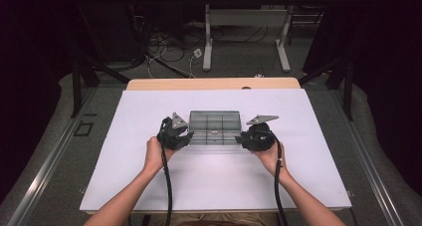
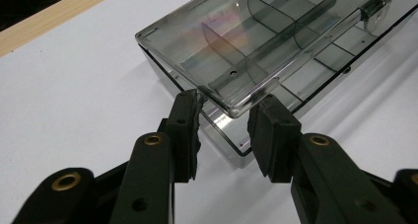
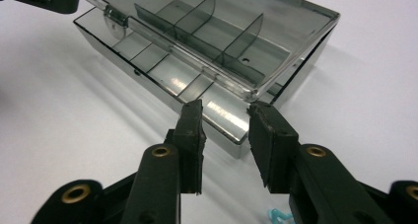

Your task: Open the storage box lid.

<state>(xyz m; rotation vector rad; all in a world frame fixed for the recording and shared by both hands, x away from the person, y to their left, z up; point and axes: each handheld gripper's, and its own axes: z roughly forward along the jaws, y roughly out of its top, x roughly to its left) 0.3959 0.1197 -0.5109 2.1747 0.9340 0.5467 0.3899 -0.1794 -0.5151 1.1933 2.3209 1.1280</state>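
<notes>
A smoky clear plastic compartment box (image 1: 215, 129) lies mid-table on the white sheet, its lid (image 2: 236, 46) lifted a little off the divided base (image 2: 315, 81). My left gripper (image 1: 185, 135) is at the box's left end. In the left gripper view its pads (image 2: 190, 120) bear on the lid's near corner from both sides, so the left gripper (image 2: 224, 115) is shut on it. At the right end my right gripper (image 1: 241, 138) stands open. In the right gripper view the lid (image 3: 222, 21) hangs over the base (image 3: 162, 71), with its corner just ahead of the right gripper (image 3: 224, 118), whose pads are clear of it.
The white sheet (image 1: 214, 181) covers a wooden table (image 1: 214, 83) with bare room all round the box. A small light blue thing (image 3: 276, 216) lies on the sheet by the right gripper. Behind the table are another table's legs (image 1: 207, 42) and floor cables (image 1: 164, 52).
</notes>
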